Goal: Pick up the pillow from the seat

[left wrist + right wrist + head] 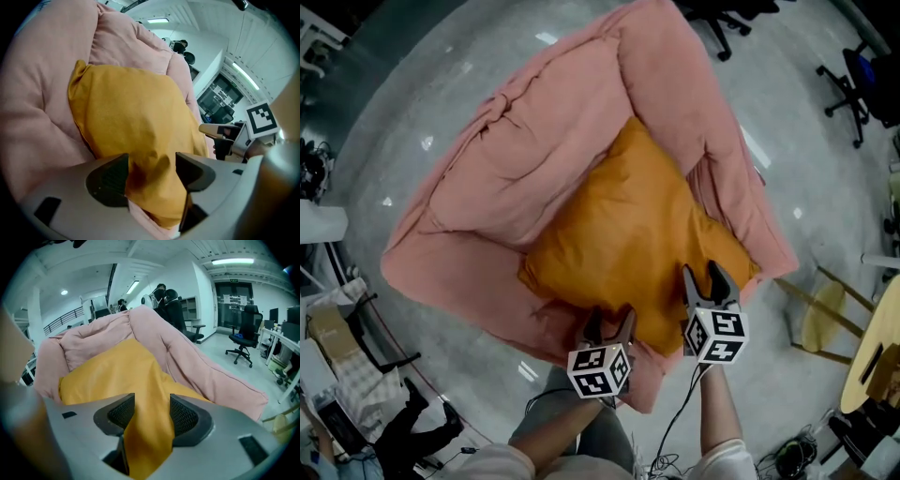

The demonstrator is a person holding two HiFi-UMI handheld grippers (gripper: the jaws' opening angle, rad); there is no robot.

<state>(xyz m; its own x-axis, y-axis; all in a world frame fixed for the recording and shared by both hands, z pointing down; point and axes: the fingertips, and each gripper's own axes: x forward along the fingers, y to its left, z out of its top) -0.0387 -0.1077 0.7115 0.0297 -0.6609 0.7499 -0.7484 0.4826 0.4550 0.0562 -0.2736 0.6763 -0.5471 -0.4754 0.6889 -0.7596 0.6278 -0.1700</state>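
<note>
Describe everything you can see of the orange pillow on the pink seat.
The orange pillow is a soft, roughly square cushion in plain matte fabric, plump and creased, with pointed corners. It lies in the hollow of the pink seat, resting against its padded sides. Its near edge reaches the seat's front, where folds of its cloth sit between the spread fingers of the left gripper and the right gripper. Neither looks clamped on it.

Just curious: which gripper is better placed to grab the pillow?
Probably the right gripper: only a pillow fold sits between its open jaws. The left gripper also has pink seat fabric showing between its jaws.
</note>
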